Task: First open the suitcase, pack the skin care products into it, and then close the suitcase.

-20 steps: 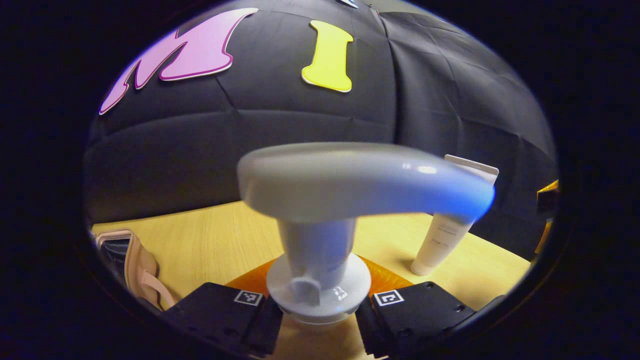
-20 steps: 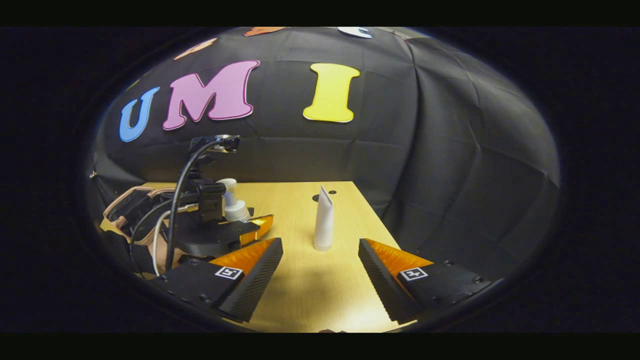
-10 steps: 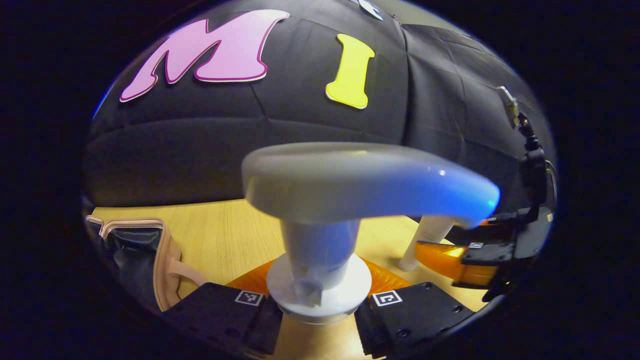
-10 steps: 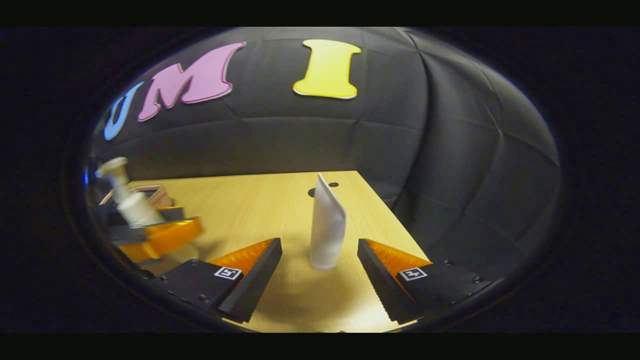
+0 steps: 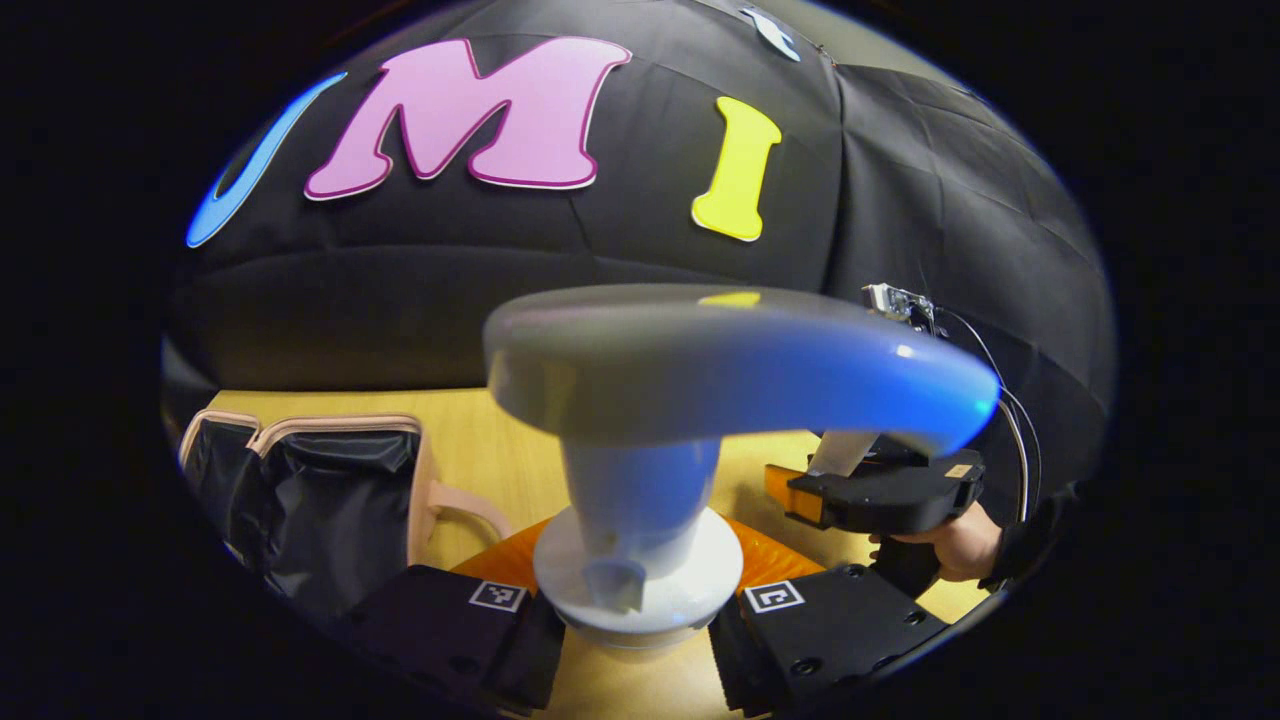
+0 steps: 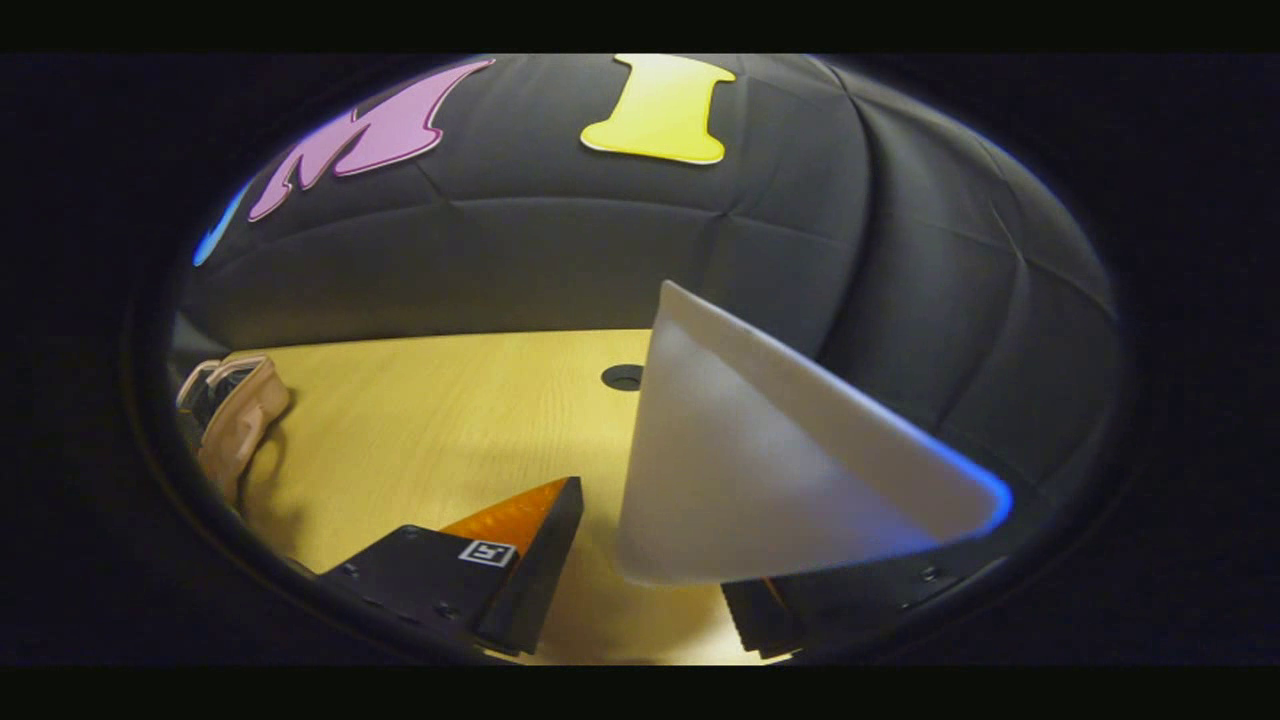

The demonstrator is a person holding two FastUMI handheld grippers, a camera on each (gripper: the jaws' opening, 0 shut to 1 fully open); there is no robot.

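Pinching one pump bottle [image 5: 640, 440], left gripper [image 5: 640, 625] fingers; right gripper [image 6: 650, 600] fingers spread around one tube [image 6: 770, 470]; one suitcase [image 5: 310, 500] open.

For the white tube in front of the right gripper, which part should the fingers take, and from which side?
Probably the round lower body of the white tube, just above its cap end, approached level from the front as the right gripper is now. The tube stands upright on the table and widens to a flat crimped top, which seems a less steady hold. The fingers sit apart either side of it.
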